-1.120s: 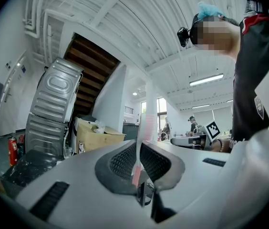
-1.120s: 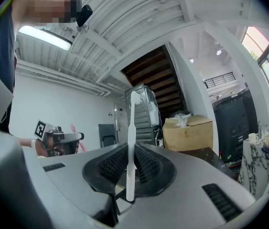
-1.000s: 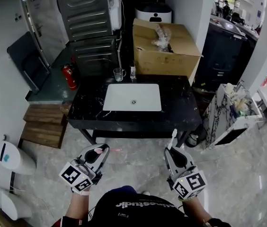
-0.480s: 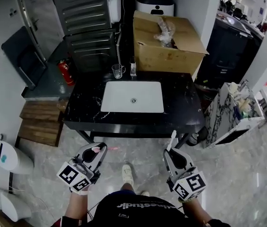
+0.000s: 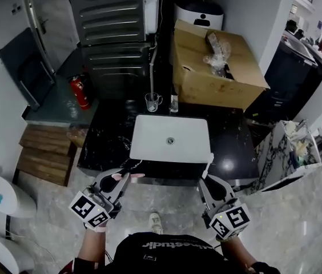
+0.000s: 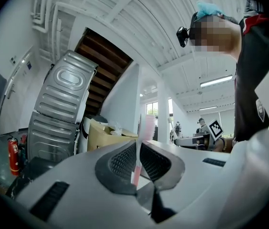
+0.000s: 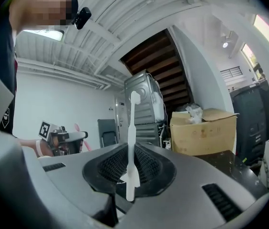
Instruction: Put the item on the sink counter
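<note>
Risk: with the left gripper jaws pinching a pink toothbrush and the right gripper jaws a white toothbrush at the near edge of the sink counter (thin handles), an early release could drop them to the floor, a late one into the basin.

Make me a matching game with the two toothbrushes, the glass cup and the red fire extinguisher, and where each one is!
Things:
1 pink toothbrush
2 white toothbrush
3 glass cup
4 fire extinguisher

Places:
A on the counter, behind the basin
B in the right gripper
C off the counter, past its left end
D in the left gripper

Pairs: 1-D, 2-B, 3-A, 4-C
</note>
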`<state>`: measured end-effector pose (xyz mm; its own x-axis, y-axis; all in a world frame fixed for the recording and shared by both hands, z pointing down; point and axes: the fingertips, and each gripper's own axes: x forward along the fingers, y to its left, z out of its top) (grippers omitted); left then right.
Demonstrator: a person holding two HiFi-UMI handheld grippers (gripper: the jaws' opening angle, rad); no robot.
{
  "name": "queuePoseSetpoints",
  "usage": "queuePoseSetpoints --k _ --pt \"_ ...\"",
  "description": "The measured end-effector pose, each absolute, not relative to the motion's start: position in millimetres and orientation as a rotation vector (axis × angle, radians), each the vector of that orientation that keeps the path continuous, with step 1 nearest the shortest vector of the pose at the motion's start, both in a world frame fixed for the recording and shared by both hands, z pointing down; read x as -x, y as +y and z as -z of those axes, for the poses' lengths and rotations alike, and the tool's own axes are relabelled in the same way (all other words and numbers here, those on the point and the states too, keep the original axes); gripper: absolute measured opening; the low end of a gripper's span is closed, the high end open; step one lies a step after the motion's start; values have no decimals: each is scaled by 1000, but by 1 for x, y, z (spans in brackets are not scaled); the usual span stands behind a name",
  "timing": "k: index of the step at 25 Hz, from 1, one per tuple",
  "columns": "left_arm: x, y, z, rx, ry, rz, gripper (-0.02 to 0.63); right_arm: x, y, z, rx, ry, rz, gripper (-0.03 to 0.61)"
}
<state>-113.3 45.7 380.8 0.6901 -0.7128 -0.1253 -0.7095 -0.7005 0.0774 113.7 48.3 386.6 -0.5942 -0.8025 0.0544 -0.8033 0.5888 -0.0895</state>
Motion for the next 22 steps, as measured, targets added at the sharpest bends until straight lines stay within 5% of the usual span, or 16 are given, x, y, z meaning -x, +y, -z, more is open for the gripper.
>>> queuePoseSetpoints --k 22 --pt "173 -90 -376 -2899 -1147 252 32 -32 -87 -367 -1371 -2816 -208 69"
